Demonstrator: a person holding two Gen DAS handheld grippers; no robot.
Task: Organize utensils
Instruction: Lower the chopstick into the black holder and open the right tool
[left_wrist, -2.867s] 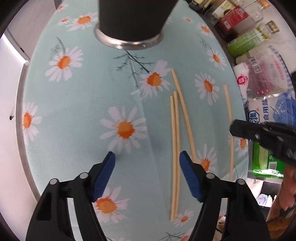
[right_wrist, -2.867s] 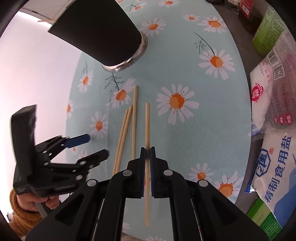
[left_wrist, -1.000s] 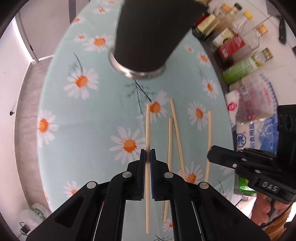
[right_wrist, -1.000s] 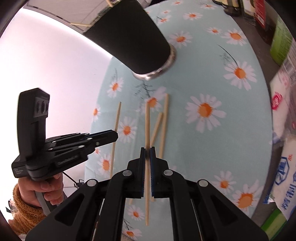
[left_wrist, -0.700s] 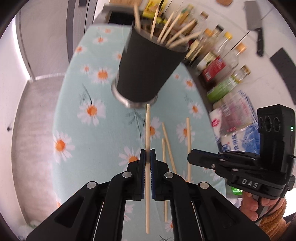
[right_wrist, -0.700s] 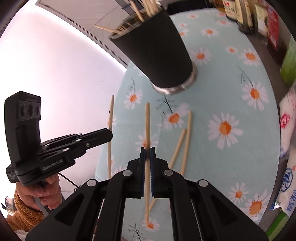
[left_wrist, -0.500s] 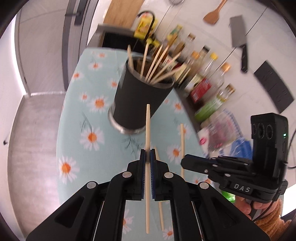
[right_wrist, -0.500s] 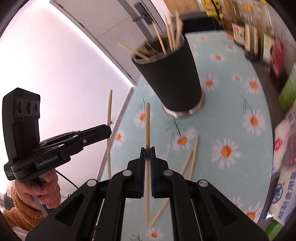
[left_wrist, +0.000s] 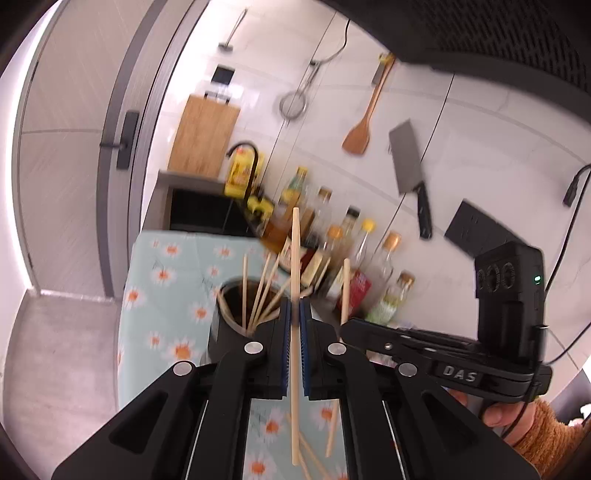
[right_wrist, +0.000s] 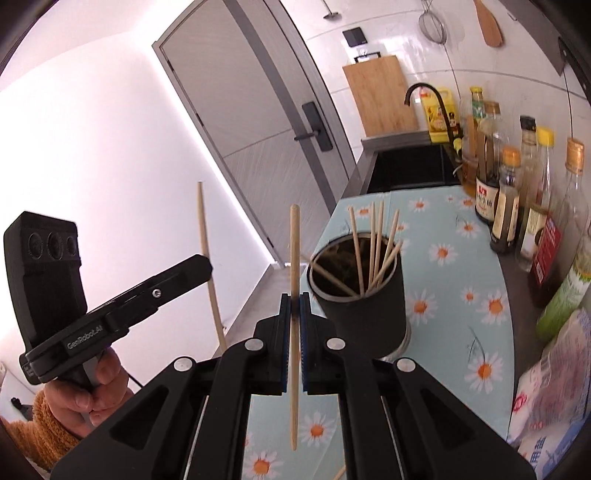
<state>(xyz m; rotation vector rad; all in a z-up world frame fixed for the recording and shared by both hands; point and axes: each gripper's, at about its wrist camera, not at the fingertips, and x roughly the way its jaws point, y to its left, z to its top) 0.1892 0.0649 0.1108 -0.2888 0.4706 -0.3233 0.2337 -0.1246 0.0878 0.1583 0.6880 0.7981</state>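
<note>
My left gripper (left_wrist: 294, 314) is shut on a pale wooden chopstick (left_wrist: 295, 251) that stands upright, held well above the table. Just beyond it is the black cup (left_wrist: 221, 332) with several chopsticks leaning inside. My right gripper (right_wrist: 294, 299) is shut on a second upright chopstick (right_wrist: 294, 254), left of and nearer than the same cup (right_wrist: 364, 317). Each wrist view shows the other gripper alongside: the right gripper (left_wrist: 344, 325) with its chopstick (left_wrist: 345, 288), the left gripper (right_wrist: 207, 264) with its chopstick (right_wrist: 207, 240). Loose chopsticks (left_wrist: 312, 458) lie on the daisy tablecloth (right_wrist: 454, 295).
Sauce and oil bottles (right_wrist: 509, 199) line the cloth's right edge, with bags of salt (right_wrist: 554, 391) nearer. A dark sink (right_wrist: 406, 166) with a black faucet lies beyond the table. A cleaver (left_wrist: 410, 162) and spatula hang on the wall. A person's hand (right_wrist: 88, 391) grips the left handle.
Both grippers have risen from the tablecloth with a chopstick each and tilted upward. The cup's open mouth and the kitchen wall have come into view.
</note>
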